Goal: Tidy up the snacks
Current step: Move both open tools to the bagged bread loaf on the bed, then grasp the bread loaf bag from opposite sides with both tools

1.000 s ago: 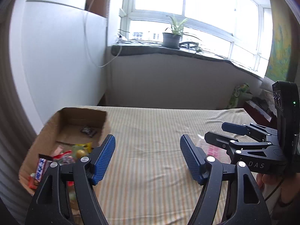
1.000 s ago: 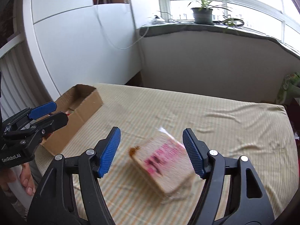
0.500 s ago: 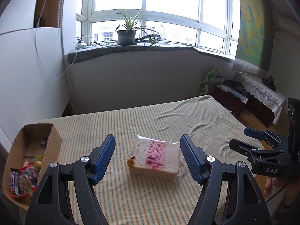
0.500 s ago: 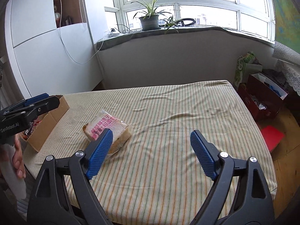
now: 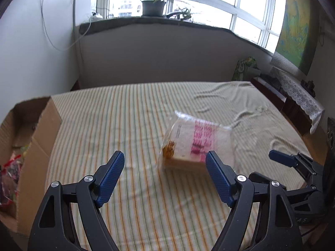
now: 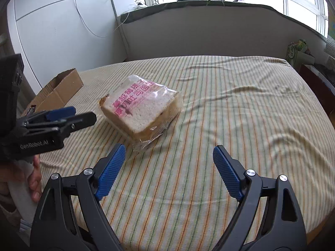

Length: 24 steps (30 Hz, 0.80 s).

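Left wrist view: the left gripper (image 5: 165, 176) has its jaws apart and widening, with only striped cloth (image 5: 146, 198) between the blue pads (image 5: 111, 175). Just past the right pad lies the bread (image 5: 196, 144), a clear bag of sliced loaf with pink print, blurred here, flat on the cloth and touched by neither pad. At the right edge the right gripper (image 5: 280, 161) reaches in beside the bread. On the left stands a cardboard box (image 5: 39, 146), open on top, with bright snack wrappers (image 5: 10, 171) inside. Farther back are a sill with a potted plant (image 5: 153, 4) and the window.

In the right wrist view, the right gripper (image 6: 169, 167) is spread wide and holds nothing. The bread (image 6: 140, 108) lies ahead and left of its pads, well clear of them. The left gripper (image 6: 62, 115) comes in from the left, a hand (image 6: 31, 179) on its handle, its tips near the bread's left corner. The box (image 6: 60, 92) sits behind it at the cloth's far left edge.
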Available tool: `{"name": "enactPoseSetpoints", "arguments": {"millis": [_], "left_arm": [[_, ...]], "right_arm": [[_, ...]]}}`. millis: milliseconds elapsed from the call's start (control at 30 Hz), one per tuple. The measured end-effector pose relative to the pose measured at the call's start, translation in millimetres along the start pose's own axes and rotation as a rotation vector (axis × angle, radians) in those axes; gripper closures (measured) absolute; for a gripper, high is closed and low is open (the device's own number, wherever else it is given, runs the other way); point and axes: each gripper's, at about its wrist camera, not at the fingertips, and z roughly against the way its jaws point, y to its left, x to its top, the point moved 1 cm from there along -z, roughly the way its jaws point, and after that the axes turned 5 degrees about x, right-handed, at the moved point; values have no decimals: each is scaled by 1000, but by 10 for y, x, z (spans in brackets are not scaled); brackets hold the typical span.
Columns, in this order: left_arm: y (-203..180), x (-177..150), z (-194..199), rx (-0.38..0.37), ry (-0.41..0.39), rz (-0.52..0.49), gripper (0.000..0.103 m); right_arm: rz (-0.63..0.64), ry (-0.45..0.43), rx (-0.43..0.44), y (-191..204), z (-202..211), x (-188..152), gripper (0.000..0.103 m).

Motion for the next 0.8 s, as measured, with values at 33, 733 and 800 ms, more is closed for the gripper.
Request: {"name": "enactPoseSetpoints", "arguments": {"millis": [33,733,800], "left_arm": [[32,-97,-81,-4,26,9,23],[-67,0,-569,-154,107,-219,21],[-161,27,-628,-210,119,-278,21]], "right_arm": [[-5,10,-1,-5,-34,-44,15],[258,184,65,56,-478,310,19],[319,186,79,80,-565,379,20]]}}
